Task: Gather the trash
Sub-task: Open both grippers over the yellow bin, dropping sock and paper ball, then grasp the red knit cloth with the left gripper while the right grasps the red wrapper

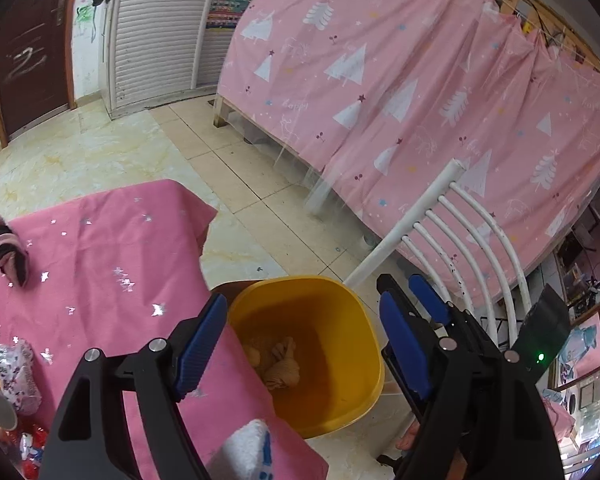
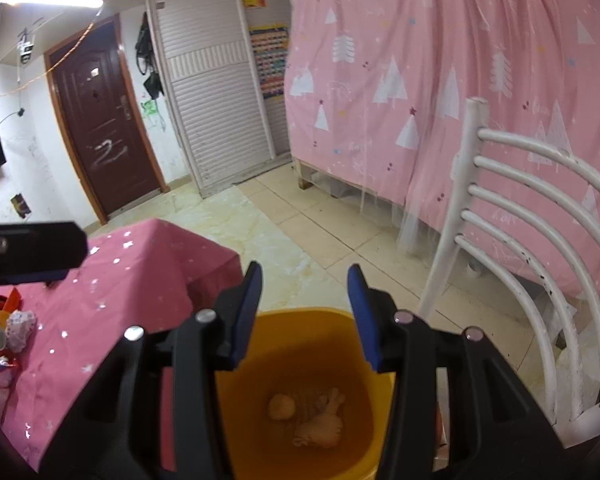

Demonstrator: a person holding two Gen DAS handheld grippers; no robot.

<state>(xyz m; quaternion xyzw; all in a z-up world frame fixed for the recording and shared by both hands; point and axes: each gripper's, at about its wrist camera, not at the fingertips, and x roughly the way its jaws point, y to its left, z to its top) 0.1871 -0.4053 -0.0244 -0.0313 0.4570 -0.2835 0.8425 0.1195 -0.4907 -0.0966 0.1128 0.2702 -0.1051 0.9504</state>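
Both our jaws released, empty, over yellow bin [image 2: 300,392]. Remaining trash [image 1: 16,376] lies left on counter [image 1: 112,264]; our left gripper [image 1: 304,340] nearer than right gripper [image 2: 304,308].

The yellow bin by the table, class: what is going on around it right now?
A person holds a gripper in each hand over the yellow bin, which stands on the floor beside the pink-clothed table. The left gripper and right gripper both have open jaws with nothing between them. Crumpled trash already lies in the bin. More litter and a striped sock remain on the table.
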